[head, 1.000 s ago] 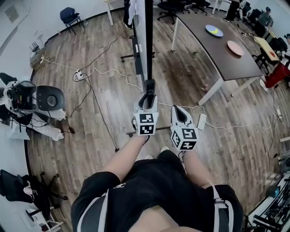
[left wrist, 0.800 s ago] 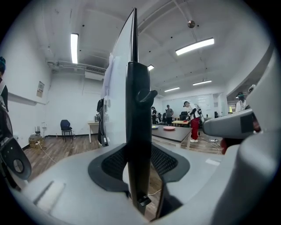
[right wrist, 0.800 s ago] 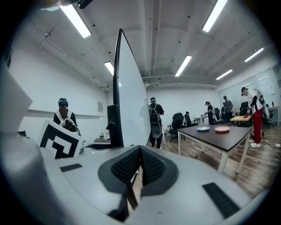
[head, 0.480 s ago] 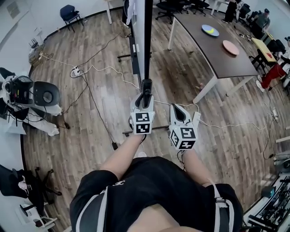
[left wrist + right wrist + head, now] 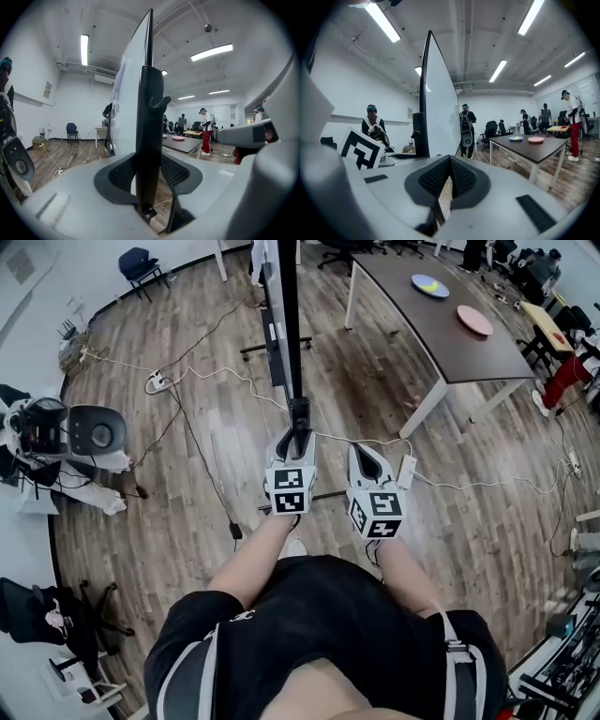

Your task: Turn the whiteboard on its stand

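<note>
The left gripper (image 5: 298, 432) is clamping its 2 jaws on the black edge post of the whiteboard (image 5: 288, 306), with a pad pressing on each side of the post. The right gripper (image 5: 360, 450) is hanging just beside it on the right. Its jaws are pressing together with nothing between them, and it is not touching the board.

The whiteboard is standing upright on its stand (image 5: 270, 338), straight ahead of the person, and is showing edge-on in the head view. The stand's foot bars are resting on the wood floor (image 5: 187, 484), and a white cable (image 5: 225, 382) is trailing across the floor past them.

To the right of the board, a dark table (image 5: 441, 343) is carrying 2 plates, well apart from each other. 1 is a yellow plate (image 5: 428, 284) with a blue patch, and the other is a pink plate (image 5: 474, 320). Whatever is lying in either plate is showing too small to tell.
</note>
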